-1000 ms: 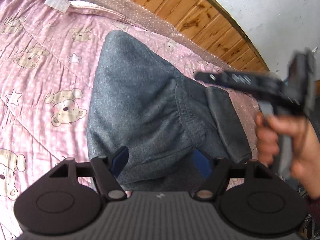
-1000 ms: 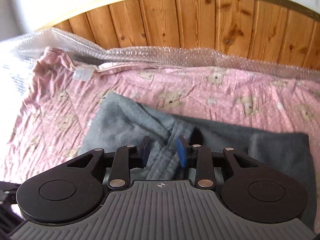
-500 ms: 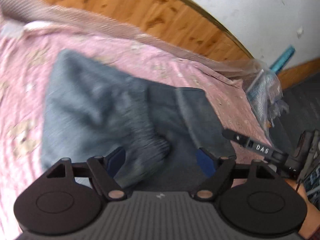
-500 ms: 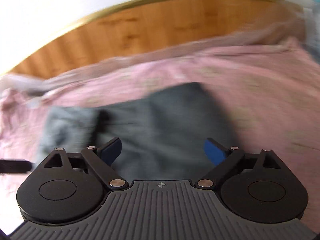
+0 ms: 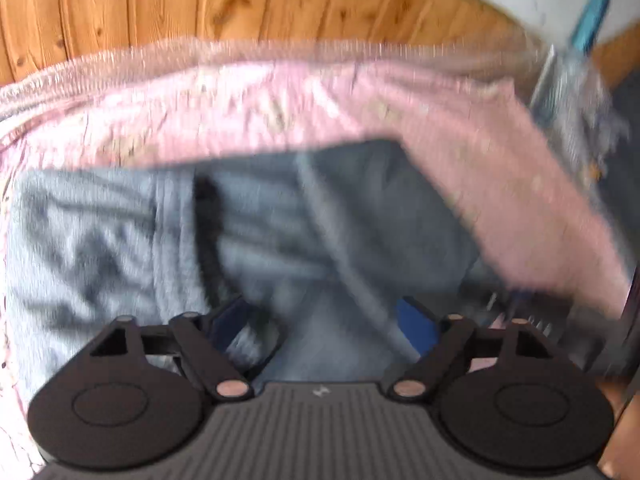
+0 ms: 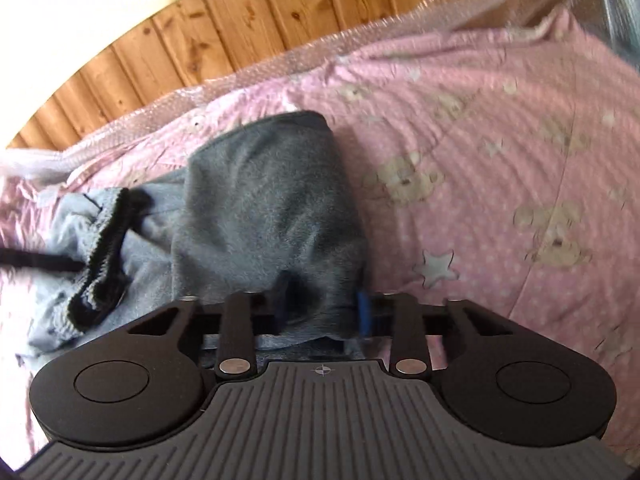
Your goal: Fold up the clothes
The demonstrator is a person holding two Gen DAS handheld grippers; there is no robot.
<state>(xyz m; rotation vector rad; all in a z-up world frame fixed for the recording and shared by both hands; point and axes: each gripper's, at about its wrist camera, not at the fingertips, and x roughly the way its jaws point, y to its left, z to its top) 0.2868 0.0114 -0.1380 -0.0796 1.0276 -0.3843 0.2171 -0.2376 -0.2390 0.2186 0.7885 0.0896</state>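
Grey sweatpants (image 6: 264, 200) lie on a pink bear-print quilt (image 6: 500, 160), partly folded, with the ribbed waistband (image 6: 104, 248) at the left. My right gripper (image 6: 324, 312) is shut on the near edge of the grey pants' fabric, which bunches between its blue pads. In the blurred left wrist view the pants (image 5: 280, 232) fill the middle. My left gripper (image 5: 324, 320) is open just above the cloth, with grey fabric lying between its spread blue fingertips.
A wooden headboard (image 6: 224, 36) runs along the far side, with bubble wrap (image 6: 280, 64) along the quilt's edge. In the left wrist view the bed's right edge drops off beside a blue-handled object (image 5: 588, 16) and dark floor.
Both grippers swung right along the pants. The right gripper was open half a second ago and has closed on the pants' edge. The left gripper stayed open.
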